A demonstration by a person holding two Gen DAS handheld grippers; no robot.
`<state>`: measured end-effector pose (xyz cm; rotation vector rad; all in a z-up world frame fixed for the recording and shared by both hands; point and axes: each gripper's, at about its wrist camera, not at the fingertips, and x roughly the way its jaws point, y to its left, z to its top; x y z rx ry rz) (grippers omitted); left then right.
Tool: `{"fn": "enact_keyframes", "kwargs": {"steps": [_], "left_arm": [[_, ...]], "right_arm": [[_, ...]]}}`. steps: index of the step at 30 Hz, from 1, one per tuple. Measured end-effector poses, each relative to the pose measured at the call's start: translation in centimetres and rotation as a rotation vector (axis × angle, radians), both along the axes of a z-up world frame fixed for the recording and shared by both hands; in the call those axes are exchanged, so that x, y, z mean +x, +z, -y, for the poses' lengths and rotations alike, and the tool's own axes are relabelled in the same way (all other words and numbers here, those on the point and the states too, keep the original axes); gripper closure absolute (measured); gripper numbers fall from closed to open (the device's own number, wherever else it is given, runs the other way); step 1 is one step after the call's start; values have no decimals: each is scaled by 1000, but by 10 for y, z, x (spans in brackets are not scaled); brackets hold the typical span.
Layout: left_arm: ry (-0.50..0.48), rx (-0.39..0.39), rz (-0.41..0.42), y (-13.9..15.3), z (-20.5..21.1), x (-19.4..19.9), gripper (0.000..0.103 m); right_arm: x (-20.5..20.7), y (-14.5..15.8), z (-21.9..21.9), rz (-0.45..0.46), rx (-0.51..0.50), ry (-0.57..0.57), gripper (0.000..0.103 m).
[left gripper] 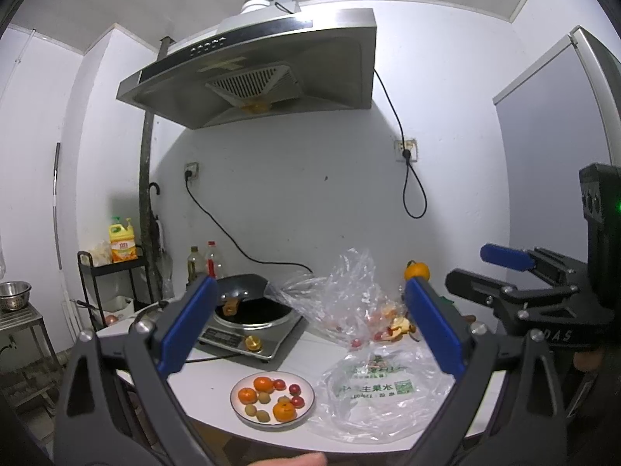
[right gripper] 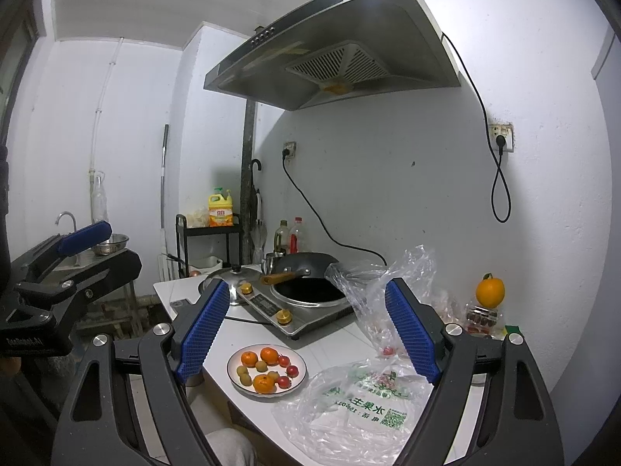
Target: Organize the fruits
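Observation:
A white plate (left gripper: 306, 388) (right gripper: 233, 361) near the table's front edge holds three small oranges, several red cherry tomatoes and several small yellow-green fruits. A clear plastic bag with green print (left gripper: 372, 392) (right gripper: 361, 411) lies flat right of it. A second crumpled clear bag (left gripper: 349, 295) (right gripper: 384, 291) behind holds a few red fruits and peel. An orange (left gripper: 417, 271) (right gripper: 490, 291) stands at the back right. My left gripper (left gripper: 310, 326) is open and empty above the table. My right gripper (right gripper: 306, 330) is open and empty too, and shows at the right edge of the left wrist view (left gripper: 481, 272).
An induction cooker (left gripper: 252, 334) (right gripper: 302, 310) with a black wok (left gripper: 244, 287) (right gripper: 306, 268) stands behind the plate. A pot lid (right gripper: 229, 275), bottles (right gripper: 289, 235), a black rack with a yellow detergent jug (right gripper: 220, 209) and a sink with a steel bowl (right gripper: 110, 242) are to the left.

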<state>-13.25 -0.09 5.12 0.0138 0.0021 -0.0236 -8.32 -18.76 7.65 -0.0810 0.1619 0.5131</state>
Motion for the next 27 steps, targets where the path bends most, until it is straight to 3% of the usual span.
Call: {"fn": "enact_keyframes", "kwargs": {"steps": [27], "left_arm": [[7, 13, 5, -2, -4, 0, 4]], "right_arm": [[2, -4, -2, -12, -5, 8, 18]]}}
